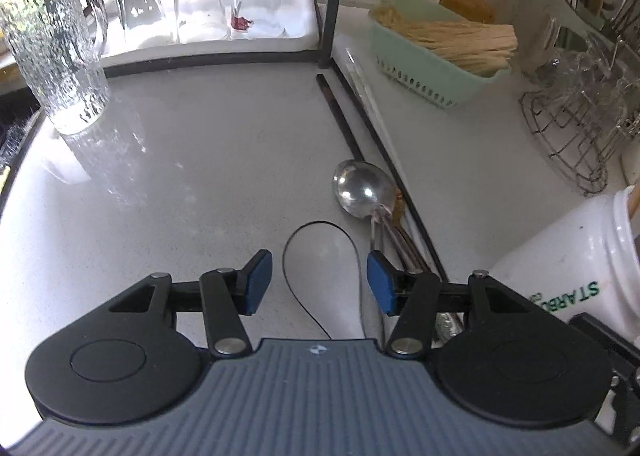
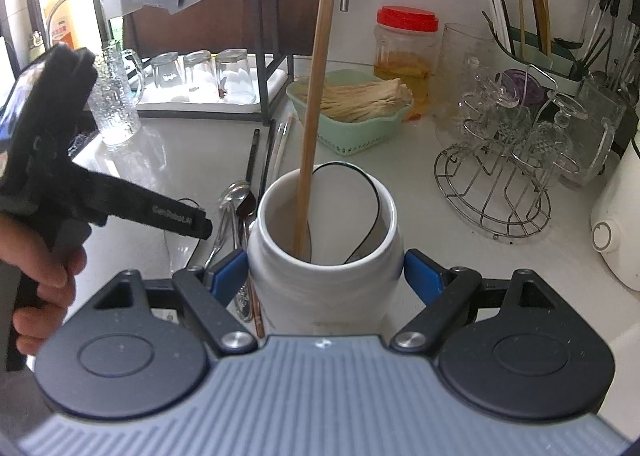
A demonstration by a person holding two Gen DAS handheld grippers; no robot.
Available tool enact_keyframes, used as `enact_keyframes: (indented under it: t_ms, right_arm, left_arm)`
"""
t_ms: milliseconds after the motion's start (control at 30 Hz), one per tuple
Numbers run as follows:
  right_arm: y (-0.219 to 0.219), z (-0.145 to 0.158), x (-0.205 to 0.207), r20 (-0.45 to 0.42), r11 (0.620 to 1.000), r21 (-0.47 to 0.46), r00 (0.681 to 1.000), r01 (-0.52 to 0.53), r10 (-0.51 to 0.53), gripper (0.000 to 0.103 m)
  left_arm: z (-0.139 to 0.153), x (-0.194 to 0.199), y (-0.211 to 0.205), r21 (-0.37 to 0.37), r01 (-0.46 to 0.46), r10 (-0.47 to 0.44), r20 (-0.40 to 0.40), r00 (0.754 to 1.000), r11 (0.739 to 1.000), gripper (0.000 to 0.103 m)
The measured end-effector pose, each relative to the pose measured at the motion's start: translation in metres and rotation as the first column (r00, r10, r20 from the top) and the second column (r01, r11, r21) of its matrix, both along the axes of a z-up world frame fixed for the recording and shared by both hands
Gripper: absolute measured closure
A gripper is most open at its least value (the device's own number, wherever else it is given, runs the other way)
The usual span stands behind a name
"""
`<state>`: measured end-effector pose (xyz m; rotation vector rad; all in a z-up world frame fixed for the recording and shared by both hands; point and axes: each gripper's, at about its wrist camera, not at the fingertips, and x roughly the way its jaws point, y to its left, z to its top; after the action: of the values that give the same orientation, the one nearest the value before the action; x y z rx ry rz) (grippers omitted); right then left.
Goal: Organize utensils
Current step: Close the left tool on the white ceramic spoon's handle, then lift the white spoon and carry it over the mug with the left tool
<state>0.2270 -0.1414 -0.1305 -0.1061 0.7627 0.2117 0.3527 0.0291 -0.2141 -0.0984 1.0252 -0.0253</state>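
Fingers of the right gripper clamp the white jar, which holds a wooden stick. Jaws of the left gripper stand apart over a white spoon on the counter, gripping nothing, beside metal spoons.

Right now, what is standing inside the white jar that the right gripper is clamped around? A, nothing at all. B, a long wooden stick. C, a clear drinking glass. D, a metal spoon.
B: in the right wrist view a long wooden stick leans up out of the white jar, while the metal spoon lies on the counter beside it.
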Motion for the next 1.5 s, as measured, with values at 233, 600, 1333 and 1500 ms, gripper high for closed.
enact_keyframes:
  t_ms: [233,600,1333,1500]
  right_arm:
    - [0.001,0.000,0.000,-0.001,1.000,-0.002,1.000,0.013,-0.013,0.016]
    - [0.002,-0.001,0.000,0.000,1.000,-0.010,1.000,0.014,-0.014,0.016]
    - [-0.002,-0.003,-0.001,0.035,0.999,-0.001,0.998,-0.050,0.050,0.016]
    - [-0.003,-0.003,-0.001,0.043,0.998,0.001,0.997,-0.064,0.064,0.016]
  left_arm:
    - [-0.001,0.004,-0.003,0.008,-0.002,0.002,-0.008,1.000,1.000,0.052]
    - [-0.004,0.009,-0.008,0.018,-0.004,0.004,-0.026,1.000,1.000,0.054]
    - [0.060,-0.021,-0.015,-0.025,0.054,-0.052,0.074,0.996,0.998,0.054]
    - [0.079,-0.032,-0.017,-0.027,0.052,-0.049,0.112,0.993,0.998,0.055]
